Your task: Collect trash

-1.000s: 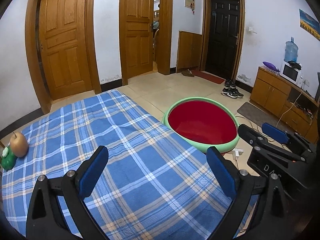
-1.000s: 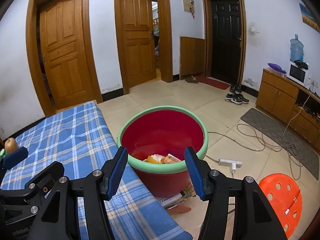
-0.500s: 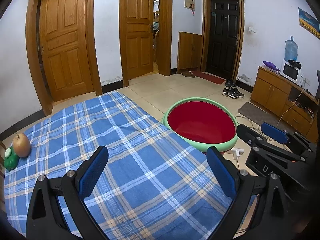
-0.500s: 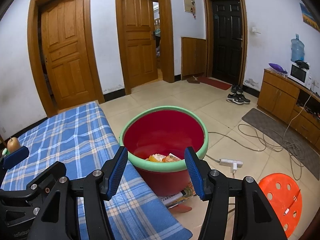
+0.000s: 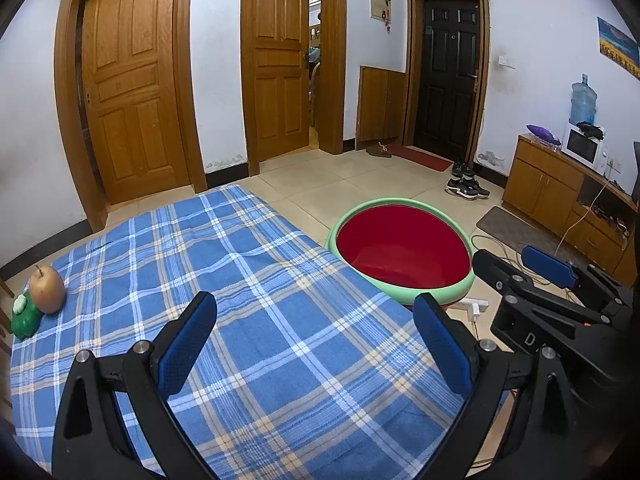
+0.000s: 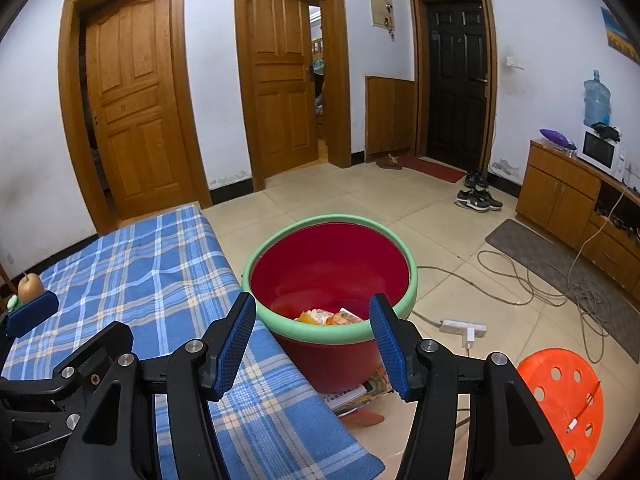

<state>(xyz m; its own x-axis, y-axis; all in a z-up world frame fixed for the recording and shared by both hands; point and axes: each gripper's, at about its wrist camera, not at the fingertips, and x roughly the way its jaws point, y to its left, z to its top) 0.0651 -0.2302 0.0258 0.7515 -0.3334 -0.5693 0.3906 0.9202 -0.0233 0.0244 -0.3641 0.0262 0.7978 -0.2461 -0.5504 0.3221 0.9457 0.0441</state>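
A red bin with a green rim [image 6: 332,280] stands on the floor by the right edge of the table; wrappers [image 6: 330,316] lie at its bottom. It also shows in the left wrist view [image 5: 402,252]. My right gripper [image 6: 314,344] is open and empty, just short of the bin's near rim. My left gripper [image 5: 316,344] is open and empty above the blue plaid tablecloth [image 5: 240,300]. The right gripper's body shows at the right of the left wrist view [image 5: 552,300].
A pear [image 5: 47,289] and a green toy [image 5: 23,316] sit at the table's far left. On the floor lie a power strip [image 6: 464,327], cables [image 6: 532,280], an orange stool [image 6: 560,396] and magazines [image 6: 356,392] under the bin. A wooden cabinet [image 6: 568,196] stands at right.
Both grippers have risen and drawn back slightly; the views have shifted a little. Both stay open and empty.
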